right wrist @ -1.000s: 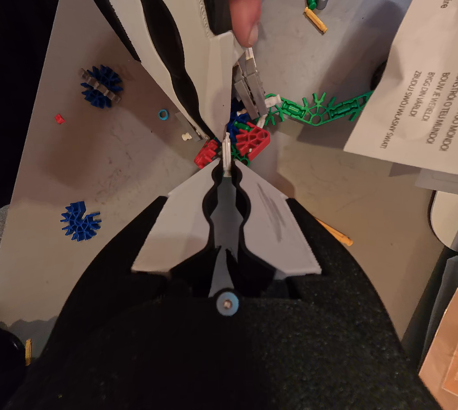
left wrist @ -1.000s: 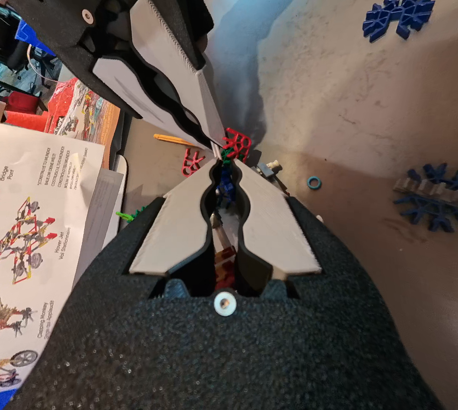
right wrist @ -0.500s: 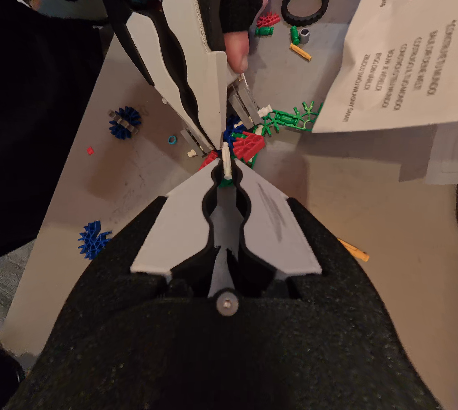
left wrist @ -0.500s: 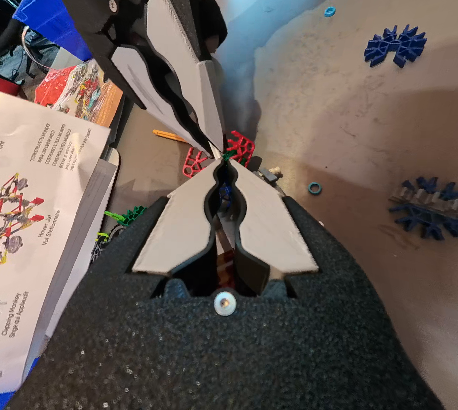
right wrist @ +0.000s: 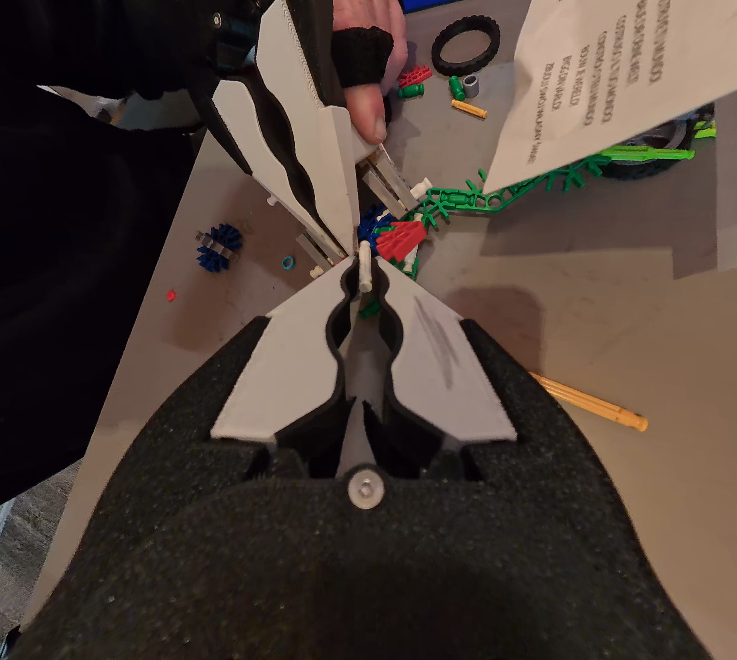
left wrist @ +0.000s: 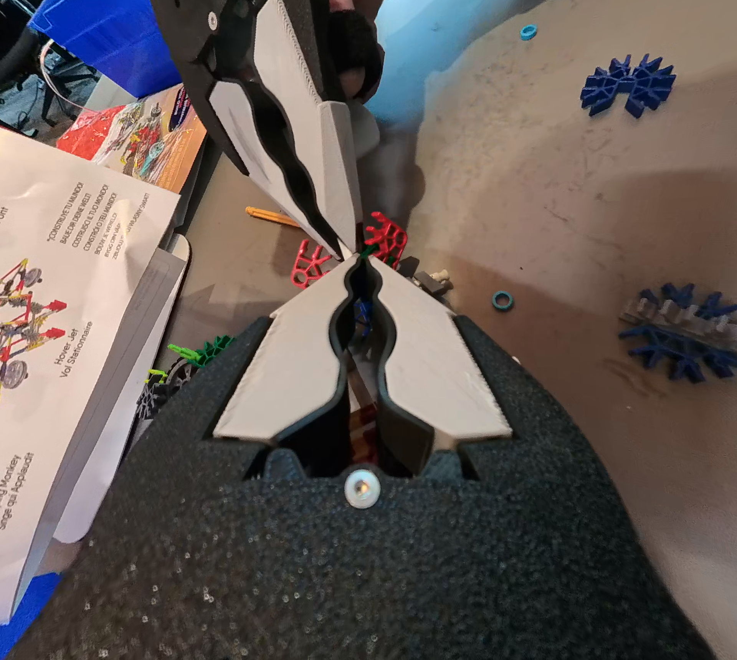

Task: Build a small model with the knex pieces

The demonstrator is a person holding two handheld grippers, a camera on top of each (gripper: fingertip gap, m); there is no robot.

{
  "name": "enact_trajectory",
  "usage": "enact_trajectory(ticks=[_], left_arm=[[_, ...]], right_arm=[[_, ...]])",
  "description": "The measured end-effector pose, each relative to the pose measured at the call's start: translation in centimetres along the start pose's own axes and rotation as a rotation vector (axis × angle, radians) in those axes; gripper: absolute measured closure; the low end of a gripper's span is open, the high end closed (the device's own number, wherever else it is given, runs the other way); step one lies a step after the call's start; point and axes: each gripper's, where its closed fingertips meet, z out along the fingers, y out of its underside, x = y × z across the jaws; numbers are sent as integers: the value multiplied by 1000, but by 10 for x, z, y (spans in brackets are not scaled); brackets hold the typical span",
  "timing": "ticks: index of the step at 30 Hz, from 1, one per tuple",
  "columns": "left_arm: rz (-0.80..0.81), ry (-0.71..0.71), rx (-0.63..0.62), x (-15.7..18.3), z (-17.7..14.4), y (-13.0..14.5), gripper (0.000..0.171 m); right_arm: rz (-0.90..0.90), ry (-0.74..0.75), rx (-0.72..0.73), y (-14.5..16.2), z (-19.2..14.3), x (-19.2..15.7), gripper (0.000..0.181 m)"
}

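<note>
My left gripper point(left wrist: 361, 262) is shut on a small construction-toy assembly of blue, green and red connectors point(left wrist: 389, 238); a blue part shows in the gap between its jaws. In the right wrist view the left gripper point(right wrist: 349, 252) comes in from the upper left, held by a hand point(right wrist: 359, 2). The assembly's red connector point(right wrist: 401, 240), grey bars and a trailing green chain point(right wrist: 458, 200) hang from it. My right gripper point(right wrist: 365, 262) is shut on a short white rod point(right wrist: 365, 266), tip to tip with the left. It also shows in the left wrist view point(left wrist: 347, 254).
On the grey table lie blue snowflake connectors point(left wrist: 630, 84) point(left wrist: 678, 337), teal rings point(left wrist: 502, 299), a loose red connector point(left wrist: 309, 268), yellow rods point(right wrist: 590, 403) and a black tyre point(right wrist: 464, 44). An instruction sheet point(left wrist: 60, 282) lies at the left, with a blue bin point(left wrist: 99, 14) behind.
Both grippers have lifted higher above the table while staying tip to tip. More of the table, hand and blue bin shows. The white rod stays in the right gripper.
</note>
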Motion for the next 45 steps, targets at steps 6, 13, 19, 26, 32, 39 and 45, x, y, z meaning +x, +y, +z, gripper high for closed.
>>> enact_trajectory(ticks=[6,13,19,26,32,39,45], left_arm=[[11,-6,1,1,-1,0,171],[-21,-28,20,-1,-4,-1,168],[-81,-48,9,-4,-12,2,155],[-66,-95,-67,-3,-18,10,159],[-82,-95,-111,1,-24,15,162],[-58,-99,-106,3,-23,14,164],[-35,-100,-103,4,-22,13,166]], right_arm=[[-28,39,-46,-3,-2,-1,178],[-43,58,-82,-3,0,0,177],[-52,72,-91,-2,2,-2,177],[-59,76,-99,-1,7,-2,177],[-64,65,-99,-1,13,-4,177],[-89,60,-99,-1,13,-4,177],[-121,45,-116,-2,13,-4,177]])
